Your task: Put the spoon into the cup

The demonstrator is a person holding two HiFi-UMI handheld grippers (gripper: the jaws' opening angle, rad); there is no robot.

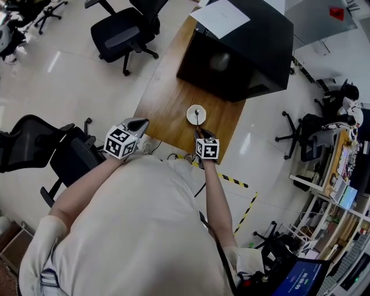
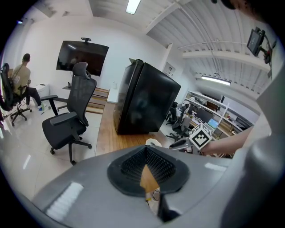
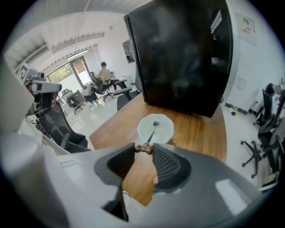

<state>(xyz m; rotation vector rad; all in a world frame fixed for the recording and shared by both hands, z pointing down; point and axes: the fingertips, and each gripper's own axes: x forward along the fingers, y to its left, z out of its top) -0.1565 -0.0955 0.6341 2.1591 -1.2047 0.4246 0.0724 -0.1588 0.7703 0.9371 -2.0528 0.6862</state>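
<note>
A white cup [image 1: 190, 117] stands near the front edge of the wooden table [image 1: 165, 101]. A thin metal spoon [image 3: 152, 132] with a brown handle end leans in the cup [image 3: 165, 130], bowl end down inside it. My right gripper [image 3: 143, 149] is shut on the brown handle end, just short of the cup's near rim. In the head view the right gripper [image 1: 199, 132] points down at the cup. My left gripper [image 1: 139, 122] hovers at the table's front left edge. Its tips [image 2: 145, 149] meet, with nothing between them. The left gripper view shows the cup [image 2: 153, 142] ahead.
A large black box [image 1: 243, 52] with a white sheet [image 1: 222, 17] on top fills the table's far half. Black office chairs stand left of the table [image 1: 124, 32] and beside me [image 1: 34, 141]. Yellow-black tape [image 1: 238, 182] marks the floor.
</note>
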